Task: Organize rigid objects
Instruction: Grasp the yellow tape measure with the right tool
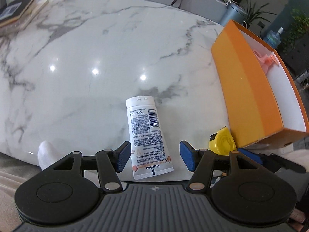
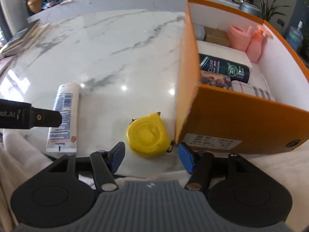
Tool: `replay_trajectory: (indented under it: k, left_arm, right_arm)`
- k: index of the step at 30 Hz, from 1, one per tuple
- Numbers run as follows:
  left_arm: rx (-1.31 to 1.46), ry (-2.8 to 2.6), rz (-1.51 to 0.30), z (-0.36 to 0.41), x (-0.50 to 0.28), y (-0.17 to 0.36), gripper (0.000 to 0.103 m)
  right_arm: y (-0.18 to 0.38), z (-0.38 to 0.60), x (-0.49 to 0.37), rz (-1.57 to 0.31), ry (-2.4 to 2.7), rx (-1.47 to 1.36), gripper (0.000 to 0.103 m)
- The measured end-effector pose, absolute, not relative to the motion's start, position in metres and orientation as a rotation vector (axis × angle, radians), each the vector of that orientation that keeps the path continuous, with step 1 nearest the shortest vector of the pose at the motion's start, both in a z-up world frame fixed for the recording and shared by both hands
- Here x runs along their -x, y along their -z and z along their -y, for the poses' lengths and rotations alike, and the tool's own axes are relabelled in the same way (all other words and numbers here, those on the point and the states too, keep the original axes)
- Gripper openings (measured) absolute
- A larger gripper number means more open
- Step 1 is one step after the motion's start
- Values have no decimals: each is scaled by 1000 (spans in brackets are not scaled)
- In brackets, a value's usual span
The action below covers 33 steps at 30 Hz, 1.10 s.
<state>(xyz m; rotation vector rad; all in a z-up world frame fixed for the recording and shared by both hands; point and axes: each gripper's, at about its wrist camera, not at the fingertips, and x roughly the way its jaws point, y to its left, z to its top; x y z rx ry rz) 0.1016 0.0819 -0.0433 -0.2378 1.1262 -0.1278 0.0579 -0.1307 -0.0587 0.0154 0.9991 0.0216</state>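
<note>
my left gripper (image 1: 155, 157) was spread wide, its blue pads (image 1: 122, 159) on either side of the crimped end of the white vaseline tube (image 1: 147, 135), which lay flat on the marble table (image 1: 87, 58) with its cap pointing away from me. the near pad sat just beside the tube's edge; i couldn't tell whether it touched. the other pad stood apart from it.

my right gripper (image 2: 150, 158) was also wide, open around nothing, with the yellow tape measure (image 2: 147, 136) lying flat on the table just ahead of the gap between its fingers. the tape measure rested close beside the corner of the orange box (image 2: 241, 116), and its small strap reached toward that corner.

inside the box i saw a dark green bottle (image 2: 225, 67) lying on its side, a pink bottle (image 2: 255, 46) upright against the far wall, a pink container (image 2: 238, 36) beside it, a brownish packet (image 2: 216, 35) at the back, and some striped cloth (image 2: 253, 91) near the front wall. in the right view, the tube lay well left of the tape measure, partly behind the black arm of the left gripper (image 2: 29, 118).
</note>
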Motion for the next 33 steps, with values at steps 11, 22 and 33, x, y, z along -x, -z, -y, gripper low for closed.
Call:
replay_trajectory:
  k: [11, 22, 33]
  left_arm:
    - [234, 105, -1178, -84, -101, 50, 69]
    - [222, 109, -1276, -81, -110, 67, 68]
    - [89, 142, -1266, -61, -105, 66, 27]
  right_arm:
    - [60, 107, -48, -944, -274, 12, 51]
    - [62, 96, -61, -912, -308, 49, 63]
    - [66, 99, -54, -915, -291, 83, 55]
